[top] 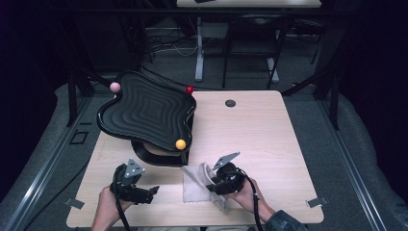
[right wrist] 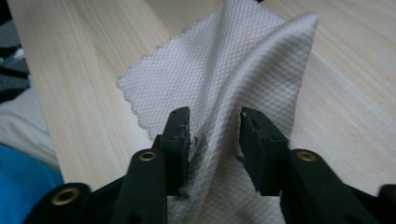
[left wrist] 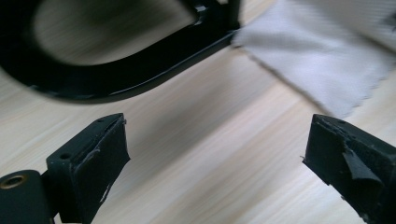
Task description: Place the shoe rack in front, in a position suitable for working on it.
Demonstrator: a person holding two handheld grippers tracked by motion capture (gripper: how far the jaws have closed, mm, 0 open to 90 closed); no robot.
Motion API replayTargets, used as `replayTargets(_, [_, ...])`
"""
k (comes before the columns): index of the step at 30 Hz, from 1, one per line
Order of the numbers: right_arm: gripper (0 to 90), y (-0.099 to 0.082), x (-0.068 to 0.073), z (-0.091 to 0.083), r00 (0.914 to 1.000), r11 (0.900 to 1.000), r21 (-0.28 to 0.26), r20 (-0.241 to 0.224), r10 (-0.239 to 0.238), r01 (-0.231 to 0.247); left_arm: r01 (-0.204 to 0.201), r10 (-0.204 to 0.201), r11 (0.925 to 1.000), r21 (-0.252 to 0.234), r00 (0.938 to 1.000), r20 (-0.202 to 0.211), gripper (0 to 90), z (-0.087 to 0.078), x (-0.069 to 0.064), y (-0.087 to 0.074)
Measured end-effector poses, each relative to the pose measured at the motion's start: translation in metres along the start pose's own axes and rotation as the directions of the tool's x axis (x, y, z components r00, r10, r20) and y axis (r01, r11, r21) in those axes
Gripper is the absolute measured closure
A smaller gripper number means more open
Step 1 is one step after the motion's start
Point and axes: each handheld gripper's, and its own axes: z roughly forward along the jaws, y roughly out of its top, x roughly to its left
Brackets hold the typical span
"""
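One white cloth [top: 199,182] lies on the table [top: 260,139], near the front edge, just in front of the black stand's base [top: 149,156]. It is rumpled, with a raised fold running along its middle [right wrist: 261,65], and has pinked edges and a waffle weave. A dark smudge shows on the cloth [right wrist: 201,148] next to one finger.

One right gripper [top: 215,186] sits at the cloth's right side, held by the person's right hand [top: 245,195]. In the right gripper view its two fingers [right wrist: 180,135] stand a little apart, with the cloth's ridge rising between them. The left finger is against the fabric; the right one shows a narrow gap. The fingers look loosened, not pinching the fold.

One left gripper [top: 146,193] is to the left of the cloth, over bare table, in the left hand [top: 108,204]. Its two fingers [left wrist: 100,158] are spread wide, released, with nothing between them. The cloth corner [left wrist: 317,56] lies ahead to the right, apart from them.

One black wavy tray [top: 146,113] sits tilted on the stand, overhanging the table's far left corner. Three balls sit at its rim: one pink [top: 115,87], one red [top: 189,89], one orange [top: 180,144]. There is one dark round cap [top: 230,103] in the table farther back, and one metal clip [top: 317,202] at the front right edge.
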Motion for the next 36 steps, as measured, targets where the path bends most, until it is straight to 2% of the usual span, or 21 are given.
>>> replayTargets(1, [58.6, 0.0, 0.0, 0.0, 1.0, 1.0, 0.0, 0.0, 0.0, 0.0, 0.0, 0.0, 1.0, 0.0, 1.0, 0.0, 5.7, 0.0, 0.0, 0.0])
replayTargets(2, [52.3, 0.0, -0.001, -0.004, 0.9999, 1.0, -0.003, 0.014, 0.001, -0.001, -0.006, 0.006, 1.0, -0.007, 0.9999, 0.013, 5.7, 0.002, -0.005, 0.002])
replayTargets(3, [45.6, 0.001, -0.005, -0.014, 0.9994, 0.9997, -0.019, 0.032, 0.013, -0.013, -0.029, 0.03, 0.9995, -0.01, 0.999, 0.034, 5.4, 0.007, -0.014, 0.007])
replayTargets(4, [45.6, 0.001, -0.005, -0.014, 0.9994, 0.9997, -0.019, 0.032, 0.013, -0.013, -0.029, 0.03, 0.9995, -0.01, 0.999, 0.034, 5.3, 0.007, -0.014, 0.007])
replayTargets(6, [37.0, 0.0, -0.012, -0.026, 0.9984, 0.9978, -0.055, 0.041, 0.04, -0.037, -0.061, 0.061, 0.998, -0.017, 0.9968, 0.05, 4.5, 0.012, -0.025, 0.013])
replayTargets(7, [35.1, -0.001, -0.014, -0.029, 0.9979, 0.9972, -0.064, 0.047, 0.043, -0.04, -0.07, 0.071, 0.9972, -0.025, 0.9949, 0.072, 4.1, 0.017, -0.032, 0.018])
replayTargets(10, [30.0, -0.002, -0.022, -0.036, 0.9964, 0.9938, -0.093, 0.051, 0.067, -0.062, -0.077, 0.08, 0.9964, -0.036, 0.9924, 0.094, 3.1, 0.022, -0.039, 0.024])
replayTargets(12, [25.0, -0.005, -0.034, -0.046, 0.9914, 0.9891, -0.114, 0.081, 0.102, -0.093, -0.083, 0.088, 0.9956, -0.042, 0.9896, 0.114, 2.0, 0.027, -0.046, 0.031])
replayTargets(13, [25.0, -0.005, -0.034, -0.046, 0.9914, 0.9891, -0.114, 0.081, 0.102, -0.093, -0.09, 0.095, 0.9949, -0.047, 0.9882, 0.12, 2.0, 0.03, -0.049, 0.034])
replayTargets(15, [21.6, -0.008, -0.043, -0.052, 0.986, 0.9865, -0.121, 0.112, 0.124, -0.11, -0.103, 0.108, 0.9936, -0.047, 0.9853, 0.132, 1.4, 0.037, -0.056, 0.041])
replayTargets(16, [17.8, -0.011, -0.051, -0.055, 0.98, 0.9859, -0.118, 0.146, 0.135, -0.118, -0.109, 0.114, 0.993, -0.045, 0.9825, 0.147, 0.6, 0.042, -0.06, 0.046])
replayTargets(18, [16.0, -0.012, -0.053, -0.056, 0.9772, 0.9861, -0.114, 0.161, 0.138, -0.12, -0.113, 0.118, 0.9926, -0.044, 0.9813, 0.152, 0.4, 0.045, -0.063, 0.05])
replayTargets(20, [13.4, -0.017, -0.064, -0.06, 0.966, 0.9837, -0.104, 0.199, 0.165, -0.146, -0.11, 0.116, 0.9927, -0.049, 0.9791, 0.167, 0.2, 0.05, -0.067, 0.055])
replayTargets(21, [13.4, -0.017, -0.064, -0.06, 0.966, 0.9837, -0.104, 0.199, 0.165, -0.146, -0.115, 0.121, 0.9923, -0.046, 0.9782, 0.169, 0.2, 0.052, -0.069, 0.056])
replayTargets(24, [8.3, -0.02, -0.072, -0.064, 0.9555, 0.9798, -0.098, 0.224, 0.192, -0.174, -0.113, 0.12, 0.9924, -0.048, 0.9742, 0.191, 0.1, 0.059, -0.075, 0.062])
replayTargets(27, [7.6, -0.023, -0.079, -0.068, 0.9454, 0.9758, -0.101, 0.246, 0.214, -0.194, -0.124, 0.131, 0.9912, -0.046, 0.9695, 0.207, 0.1, 0.065, -0.083, 0.068])
replayTargets(31, [8.1, -0.026, -0.083, -0.07, 0.9389, 0.9739, -0.11, 0.264, 0.221, -0.198, -0.155, 0.161, 0.987, -0.043, 0.9621, 0.22, 0.1, 0.074, -0.095, 0.078])
replayTargets(36, [8.9, -0.028, -0.086, -0.072, 0.9363, 0.9728, -0.105, 0.268, 0.227, -0.206, -0.178, 0.182, 0.9833, -0.039, 0.9565, 0.228, 0.4, 0.088, -0.104, 0.089])
